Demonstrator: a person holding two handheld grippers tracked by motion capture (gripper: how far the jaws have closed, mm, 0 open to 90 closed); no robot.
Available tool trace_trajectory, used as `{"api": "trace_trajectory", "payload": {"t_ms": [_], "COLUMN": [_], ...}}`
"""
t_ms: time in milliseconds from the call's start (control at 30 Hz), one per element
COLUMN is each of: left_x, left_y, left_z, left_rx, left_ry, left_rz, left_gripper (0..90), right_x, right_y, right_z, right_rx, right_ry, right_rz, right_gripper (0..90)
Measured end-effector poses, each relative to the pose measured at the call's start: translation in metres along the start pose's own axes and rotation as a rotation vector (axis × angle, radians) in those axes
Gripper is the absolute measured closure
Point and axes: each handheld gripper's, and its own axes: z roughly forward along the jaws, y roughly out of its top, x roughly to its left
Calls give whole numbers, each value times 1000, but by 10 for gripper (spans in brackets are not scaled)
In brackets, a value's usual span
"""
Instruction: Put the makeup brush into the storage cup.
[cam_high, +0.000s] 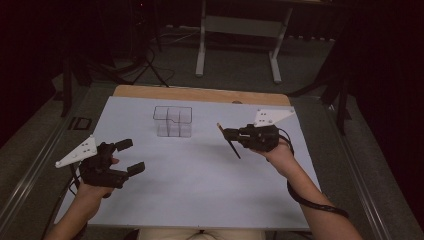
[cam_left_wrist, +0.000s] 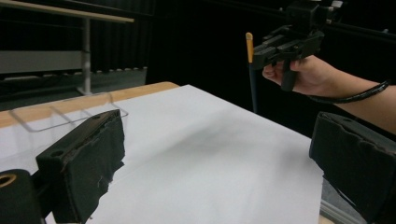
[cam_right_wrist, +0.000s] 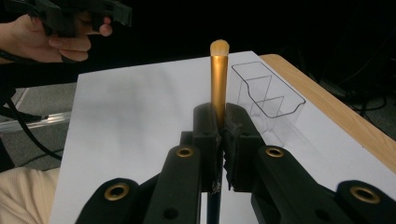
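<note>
Right gripper first: its jaws are clamped on a makeup brush, pinching the handle so the gold ferrule and pale bristle tip stick up past the pads in the right gripper view, while the dark handle hangs down below the jaws toward the table in the high view. From the left gripper view the brush sits pretty much upright, bristle end on top, held well clear of the sheet.

Left gripper is over on the near left side, jaws spread wide with nothing between them, black padded fingers hovering above the paper.

Surface is a big white sheet laid over a wooden table, whose bare edge shows along the far side. A clear plastic organizer with a few compartments sits on the sheet toward the far middle, and it looks empty. The brush is off to its right, near it but apart.

Room's dim, grey carpet all round, and a white desk frame stands further back with some cables on the floor.
</note>
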Motion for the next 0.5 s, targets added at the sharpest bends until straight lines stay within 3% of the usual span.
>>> {"api": "trace_trajectory", "payload": {"t_ms": [500], "left_x": [-7], "left_y": [15], "left_z": [37], "left_rx": [36], "left_ry": [-97], "left_rz": [32], "left_gripper": [65], "right_x": [11], "right_y": [17], "right_z": [9], "right_rx": [-45], "right_ry": [49], "right_rz": [-24], "right_gripper": [842]}}
